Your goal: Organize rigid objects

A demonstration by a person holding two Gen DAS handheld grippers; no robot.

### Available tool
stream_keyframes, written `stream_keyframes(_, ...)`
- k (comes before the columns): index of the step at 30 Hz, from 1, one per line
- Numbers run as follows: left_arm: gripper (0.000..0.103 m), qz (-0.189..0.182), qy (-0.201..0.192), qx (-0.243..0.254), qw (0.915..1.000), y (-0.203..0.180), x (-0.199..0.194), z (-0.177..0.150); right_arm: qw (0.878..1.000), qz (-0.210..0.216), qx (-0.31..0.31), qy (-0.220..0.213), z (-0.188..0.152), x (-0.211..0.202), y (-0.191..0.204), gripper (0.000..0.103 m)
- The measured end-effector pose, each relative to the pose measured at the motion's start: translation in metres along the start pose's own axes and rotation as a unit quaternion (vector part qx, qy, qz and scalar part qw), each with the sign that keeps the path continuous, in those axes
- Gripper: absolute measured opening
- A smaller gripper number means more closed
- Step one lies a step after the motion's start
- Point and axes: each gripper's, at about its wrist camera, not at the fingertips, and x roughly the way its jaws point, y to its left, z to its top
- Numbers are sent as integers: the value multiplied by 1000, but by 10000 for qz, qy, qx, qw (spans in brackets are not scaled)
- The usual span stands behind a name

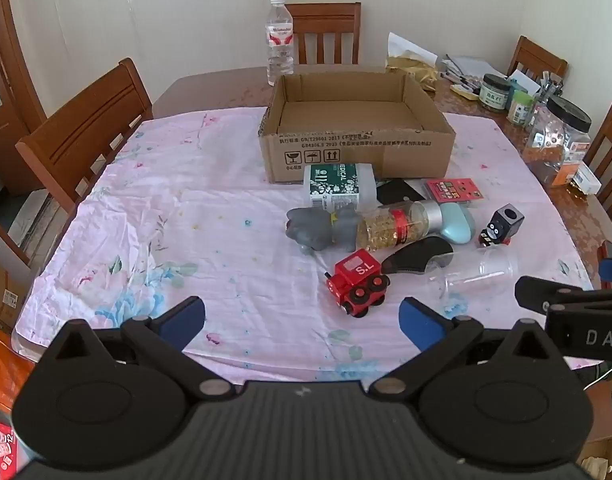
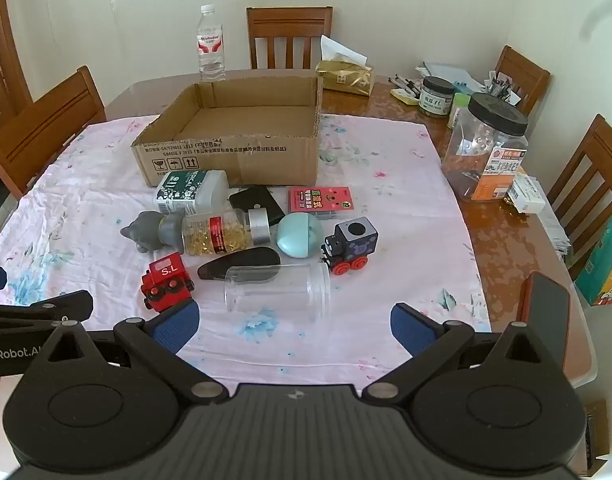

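An open cardboard box (image 1: 357, 152) (image 2: 230, 156) stands empty on the pink cloth. In front of it lie a red toy train (image 1: 355, 282) (image 2: 166, 280), a grey elephant toy (image 1: 317, 230) (image 2: 150, 232), a capsule bottle (image 1: 397, 228) (image 2: 222, 234), a green-labelled bottle (image 1: 337, 188) (image 2: 190, 192), a teal egg-shaped case (image 1: 457, 222) (image 2: 300, 234), a black toy train (image 1: 501, 226) (image 2: 349, 246), a clear plastic jar (image 1: 477, 272) (image 2: 278, 292), a black oval piece (image 1: 417, 254) (image 2: 242, 264) and a red card pack (image 1: 453, 190) (image 2: 319, 198). My left gripper (image 1: 302, 320) is open, just short of the red train. My right gripper (image 2: 294, 322) is open, just short of the clear jar.
A water bottle (image 1: 280, 40) stands behind the box. A large black-lidded jar (image 2: 485, 148), small jars, pens and a gold tissue pack (image 2: 345, 76) crowd the table's right side. A phone (image 2: 545, 316) lies at the right edge. Wooden chairs (image 1: 86, 128) surround the table.
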Motion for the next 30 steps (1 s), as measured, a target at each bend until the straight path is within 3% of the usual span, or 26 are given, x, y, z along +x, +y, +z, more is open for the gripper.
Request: stream_keyframes(30,103,91,-42,-32,9999,-5,-7,1,10000,20,-73,-26,3,-2,-2,103)
